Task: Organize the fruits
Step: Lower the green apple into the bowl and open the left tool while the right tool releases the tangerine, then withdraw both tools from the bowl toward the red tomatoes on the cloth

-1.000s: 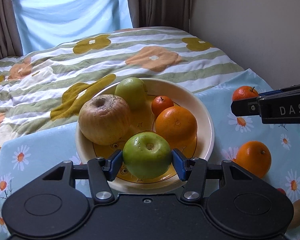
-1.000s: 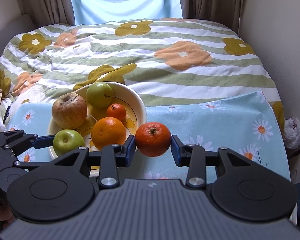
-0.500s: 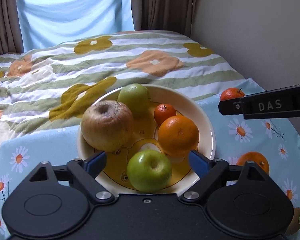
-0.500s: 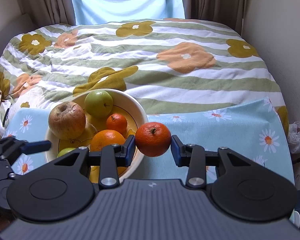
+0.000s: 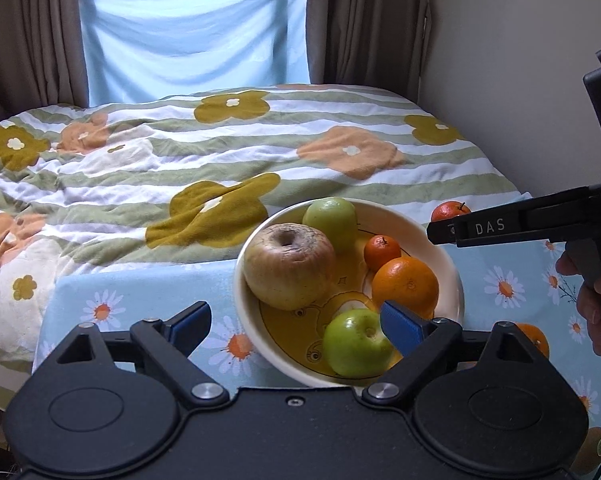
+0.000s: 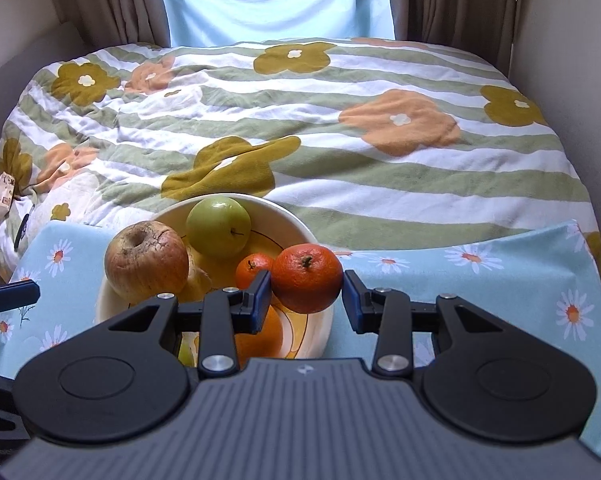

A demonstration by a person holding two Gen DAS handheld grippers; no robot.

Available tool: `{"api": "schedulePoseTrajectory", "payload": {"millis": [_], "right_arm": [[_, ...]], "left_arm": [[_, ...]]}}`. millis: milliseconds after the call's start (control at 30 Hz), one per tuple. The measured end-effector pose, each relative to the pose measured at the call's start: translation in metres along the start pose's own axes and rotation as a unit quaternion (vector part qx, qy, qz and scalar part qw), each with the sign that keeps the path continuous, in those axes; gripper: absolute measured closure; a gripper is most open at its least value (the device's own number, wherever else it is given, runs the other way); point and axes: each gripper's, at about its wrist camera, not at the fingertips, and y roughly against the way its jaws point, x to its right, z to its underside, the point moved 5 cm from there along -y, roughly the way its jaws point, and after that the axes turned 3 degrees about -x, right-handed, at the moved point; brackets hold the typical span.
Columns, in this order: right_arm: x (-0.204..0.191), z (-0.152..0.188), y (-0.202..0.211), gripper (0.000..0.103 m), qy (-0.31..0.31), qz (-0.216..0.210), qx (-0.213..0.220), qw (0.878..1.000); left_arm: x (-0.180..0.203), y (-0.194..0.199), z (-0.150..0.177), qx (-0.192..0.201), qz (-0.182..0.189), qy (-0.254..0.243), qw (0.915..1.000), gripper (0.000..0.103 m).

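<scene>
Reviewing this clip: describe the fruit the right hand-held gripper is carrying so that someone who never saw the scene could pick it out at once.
Start at the cream bowl on the daisy-print cloth in front of the bed. Over its right rim, the right hand-held gripper is shut on a reddish-orange tangerine. It is redder than the big orange, larger than the small tangerine beside it, and the only fruit off the surface.

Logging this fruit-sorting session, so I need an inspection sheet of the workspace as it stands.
Surface: light blue daisy-print cloth over a table.
Job's things: cream bowl holds a wrinkled brown apple, two green apples, a big orange and a small mandarin; another orange lies on the cloth.
Clutter: kiwi at the cloth's edge.
Grippers: left gripper open, empty; right gripper shut on a reddish tangerine.
Cables: nothing seen.
Surroundings: floral striped bedspread, brown curtains.
</scene>
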Motion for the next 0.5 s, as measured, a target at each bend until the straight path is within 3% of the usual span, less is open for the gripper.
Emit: {"api": "schedulePoseTrajectory", "payload": {"millis": [500], "right_arm": [[-0.007, 0.002, -0.026, 0.049, 0.004, -0.004, -0.014, 1.000]], "left_arm": [[-0.035, 0.003, 0.008, -0.005, -0.024, 0.031, 0.9992, 0.009]]}}
